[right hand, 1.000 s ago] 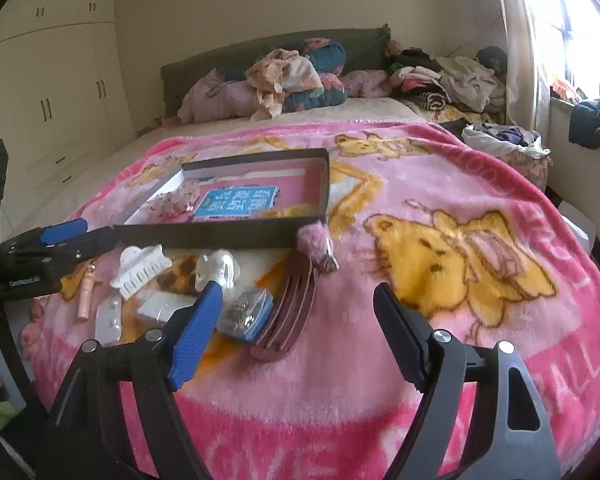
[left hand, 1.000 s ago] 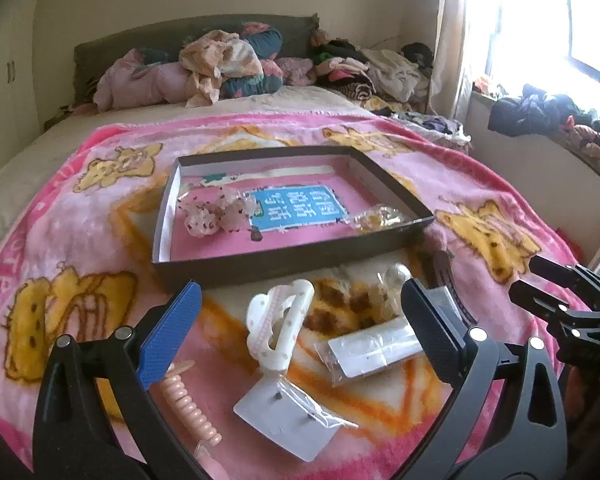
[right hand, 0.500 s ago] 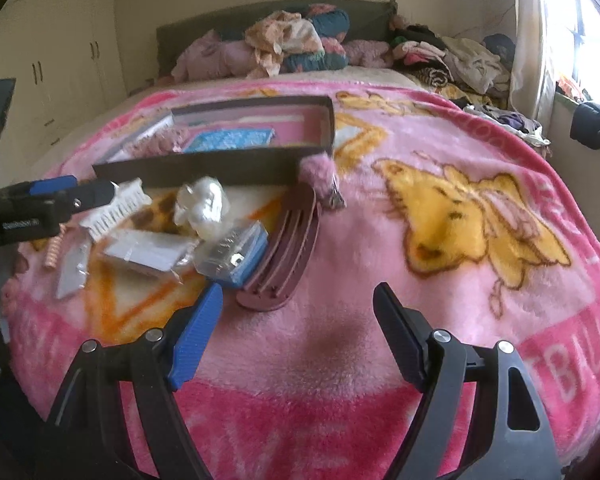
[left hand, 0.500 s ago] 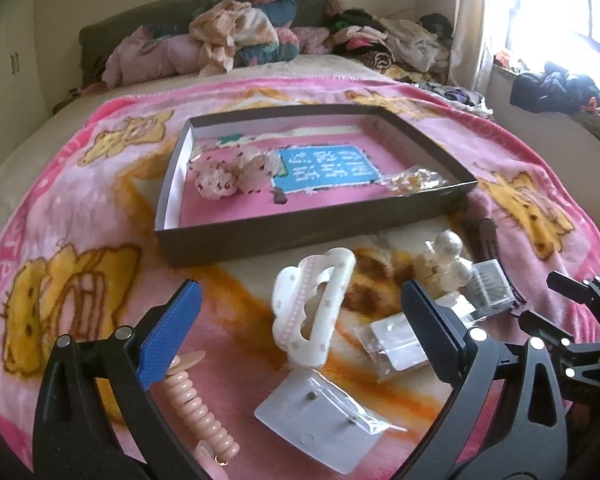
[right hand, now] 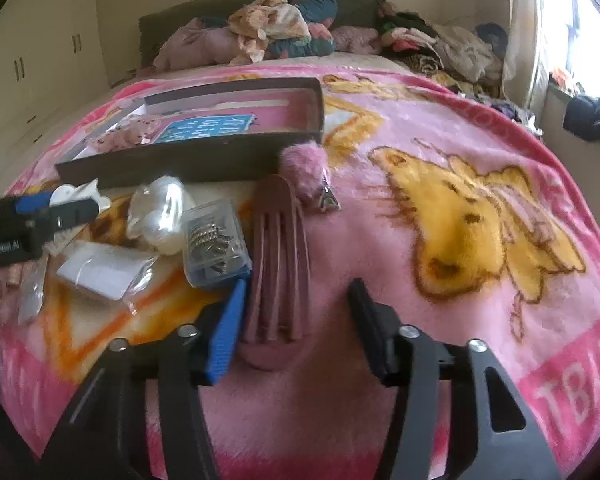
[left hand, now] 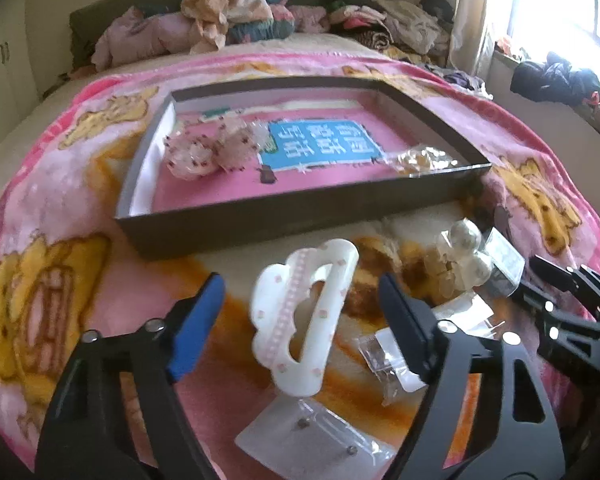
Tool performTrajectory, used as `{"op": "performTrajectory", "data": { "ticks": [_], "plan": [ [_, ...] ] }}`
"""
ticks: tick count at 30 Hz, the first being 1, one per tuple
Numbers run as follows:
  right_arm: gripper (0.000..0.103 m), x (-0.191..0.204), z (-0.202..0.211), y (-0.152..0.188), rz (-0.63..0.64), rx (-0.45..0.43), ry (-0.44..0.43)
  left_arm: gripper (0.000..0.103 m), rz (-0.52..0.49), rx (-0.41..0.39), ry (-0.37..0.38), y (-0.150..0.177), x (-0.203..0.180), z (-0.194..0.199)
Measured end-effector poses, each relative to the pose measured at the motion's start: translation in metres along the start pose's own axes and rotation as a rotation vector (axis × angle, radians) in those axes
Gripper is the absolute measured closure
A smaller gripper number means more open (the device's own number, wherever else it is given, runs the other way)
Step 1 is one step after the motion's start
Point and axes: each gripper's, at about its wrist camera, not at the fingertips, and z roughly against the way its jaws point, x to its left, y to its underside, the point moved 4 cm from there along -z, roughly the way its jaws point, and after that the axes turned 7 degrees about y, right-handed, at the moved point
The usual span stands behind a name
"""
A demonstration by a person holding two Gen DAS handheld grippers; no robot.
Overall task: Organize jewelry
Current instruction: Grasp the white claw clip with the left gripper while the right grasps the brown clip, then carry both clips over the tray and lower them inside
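Observation:
A white claw hair clip (left hand: 304, 320) lies on the pink blanket between the pads of my left gripper (left hand: 300, 328). Its jaws are closing, and a gap still shows on each side of the clip. My right gripper (right hand: 298, 328) is closing too, around the near end of a mauve comb-shaped hair clip (right hand: 278, 272). The blue pad (right hand: 228, 332) is at the clip's edge and the black pad stands apart from it. Beyond both sits a shallow dark box (left hand: 284, 216) with a pink lining, holding frilly pink scrunchies (left hand: 212, 148) and a small clear bag (left hand: 424, 158).
Around the clips lie a bag of pearls (right hand: 160, 216), a clear case of metal bits (right hand: 214, 240), a white card packet (right hand: 104, 268), an earring card (left hand: 312, 436) and a pink pompom clip (right hand: 304, 164). Piled clothes (left hand: 228, 12) line the headboard. The blanket (right hand: 480, 208) stretches away on the right.
Both grippers have come down closer to the blanket and their jaws have narrowed, the left around the white claw clip and the right around the mauve clip.

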Motion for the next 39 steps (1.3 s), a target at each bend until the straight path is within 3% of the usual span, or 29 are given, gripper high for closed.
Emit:
{"op": "performTrajectory", "data": {
  "ticks": [5, 7, 24, 39],
  "plan": [
    [0.076, -0.009, 0.004, 0.0, -0.038, -0.005, -0.033, 0.067, -0.029, 0.021, -0.001, 0.005, -0.007, -0.005],
    [0.076, -0.013, 0.011, 0.0, -0.058, -0.012, -0.053, 0.069, -0.042, 0.015, -0.005, 0.005, -0.008, -0.003],
    [0.078, -0.007, 0.058, -0.024, -0.097, -0.104, -0.15, 0.073, -0.022, -0.107, 0.045, -0.018, -0.011, 0.04],
    [0.078, 0.018, 0.051, -0.069, -0.071, -0.138, -0.187, 0.073, 0.019, -0.159, 0.022, -0.038, 0.013, 0.054]
  ]
}}
